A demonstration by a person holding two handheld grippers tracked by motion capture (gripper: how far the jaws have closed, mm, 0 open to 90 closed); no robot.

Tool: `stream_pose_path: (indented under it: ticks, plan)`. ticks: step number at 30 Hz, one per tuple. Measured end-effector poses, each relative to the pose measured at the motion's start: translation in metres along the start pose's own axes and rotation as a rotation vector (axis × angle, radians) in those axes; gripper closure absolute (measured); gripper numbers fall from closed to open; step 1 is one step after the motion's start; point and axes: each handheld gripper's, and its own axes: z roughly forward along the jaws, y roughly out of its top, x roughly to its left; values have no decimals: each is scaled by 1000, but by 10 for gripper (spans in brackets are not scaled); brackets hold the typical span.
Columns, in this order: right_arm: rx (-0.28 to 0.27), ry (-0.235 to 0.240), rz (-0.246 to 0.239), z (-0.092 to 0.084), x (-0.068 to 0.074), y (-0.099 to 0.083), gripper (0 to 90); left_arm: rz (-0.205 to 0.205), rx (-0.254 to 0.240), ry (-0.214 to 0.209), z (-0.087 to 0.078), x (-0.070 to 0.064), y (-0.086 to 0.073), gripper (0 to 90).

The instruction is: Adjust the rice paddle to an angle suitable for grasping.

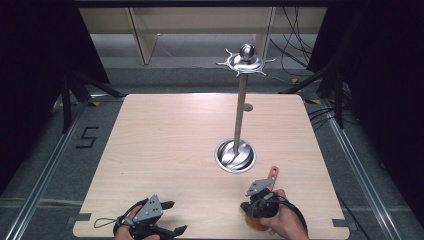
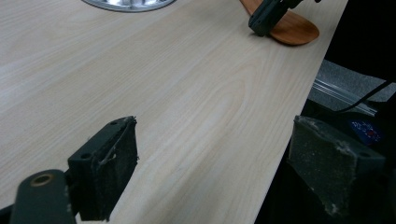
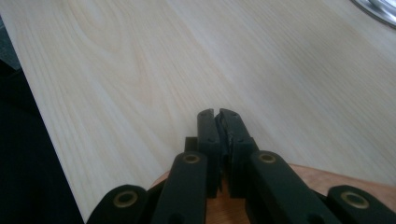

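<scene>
Wooden spatula (image 1: 264, 200) flat on table (image 1: 175, 145) — under closed right tongs (image 1: 246, 205).

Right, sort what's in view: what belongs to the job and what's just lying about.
Likely the job:
- wooden spatula, lying under the shut right tongs
- metal utensil stand with hooks on top
- left tongs, open and empty

Just lying about:
- small metal disc behind the stand
- cables on the floor
- floor mark "5"

This is looking like a lab recording bay. Black curtains (image 1: 35, 45) are flanking the tabletop (image 1: 165, 150), cables (image 1: 295, 45) are trailing beyond its far edge, and a taped "5" (image 1: 86, 137) is marking the floor.
</scene>
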Motion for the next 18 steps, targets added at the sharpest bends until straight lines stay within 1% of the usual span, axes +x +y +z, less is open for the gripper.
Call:
stream_pose_path:
  ticks: [1,2,3,4,5,6,7,8,9,10,11,12,13,14,15,16,17,18]
  plan:
    - [0,0,0,0,0,0,880,0,0,0,0,0,0,149]
    - [-7,-8,1,-1,-1,-2,880,-29,-20,-10,2,-2,0,149]
    - [-13,-30,18,-3,-1,-6,880,-29,-21,-8,2,-2,0,149]
    - [-18,-28,19,-4,-2,-8,880,-19,-24,-4,2,-1,0,149]
    - [-1,-41,24,-8,-3,-9,880,-15,-22,-2,2,-1,0,149]
    - [4,-38,41,-12,-5,-14,880,-28,-22,-8,2,-2,0,149]
    - [4,-38,41,-12,-5,-14,880,-28,-22,-8,2,-2,0,149]
    - [-15,-46,47,-11,-5,-16,880,-22,-8,-3,1,-1,0,149]
    - [2,-40,43,-14,-7,-17,880,-39,-12,-3,1,-2,0,149]
    - [-2,-37,44,-16,-8,-19,880,-33,-26,-8,2,-2,0,149]
    - [1,-38,54,-19,-9,-21,880,-46,-24,-7,2,-3,0,149]
    - [-7,-45,58,-19,-10,-23,880,-29,-21,-11,2,-2,0,149]
    - [7,-32,54,-22,-12,-26,880,-28,-22,-9,2,-2,0,149]
    - [2,-27,65,-23,-13,-28,880,-4,-13,0,1,0,0,149]
    - [9,-32,57,-25,-15,-30,879,1,-8,1,1,0,0,148]
    - [4,-36,42,-25,-18,-32,880,-13,-20,-3,1,-1,0,149]
    - [16,-62,73,-27,-18,-34,879,-26,-27,-8,2,-2,0,149]
    - [19,-31,73,-29,-19,-36,880,-24,-31,-11,2,-2,0,149]
